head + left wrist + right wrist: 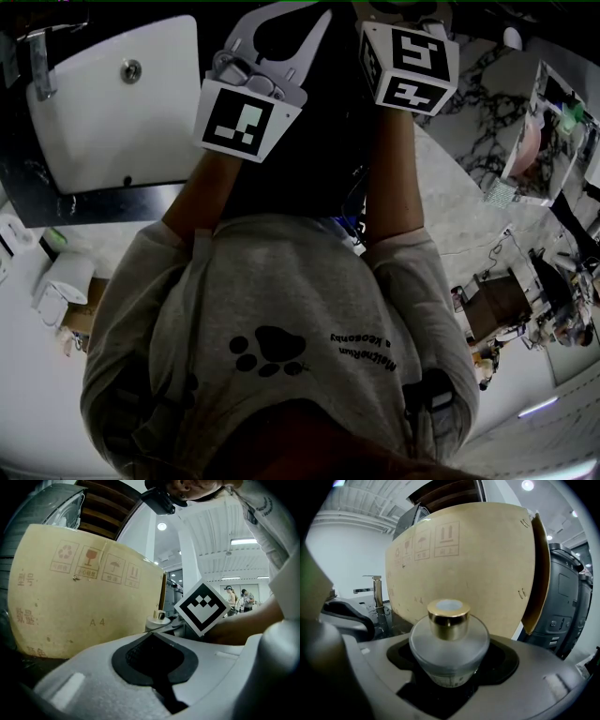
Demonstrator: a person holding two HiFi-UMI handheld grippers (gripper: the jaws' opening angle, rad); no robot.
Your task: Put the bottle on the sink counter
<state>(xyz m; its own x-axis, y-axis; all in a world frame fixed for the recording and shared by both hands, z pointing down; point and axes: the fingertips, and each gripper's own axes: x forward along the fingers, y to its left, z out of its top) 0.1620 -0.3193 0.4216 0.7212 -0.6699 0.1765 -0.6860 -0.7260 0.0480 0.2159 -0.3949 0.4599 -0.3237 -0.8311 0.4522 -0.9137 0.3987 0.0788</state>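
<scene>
A frosted glass bottle [449, 651] with a gold cap [448, 618] stands upright between the jaws of my right gripper [450, 641], which is shut on its round body. The left gripper view shows that cap [158, 616] just past my left gripper [152, 634], next to the right gripper's marker cube [202, 606]. The left jaws are shut with nothing in them. In the head view both grippers are held out side by side, the left gripper [274, 47] near the white sink [112, 112]; the bottle is hidden there.
A large cardboard box [464, 559] stands close in front of both grippers, and it fills the left gripper view [79, 592]. A metal faucet [377, 592] rises at the left over the dark counter [396, 627]. A black case [565, 602] stands at the right.
</scene>
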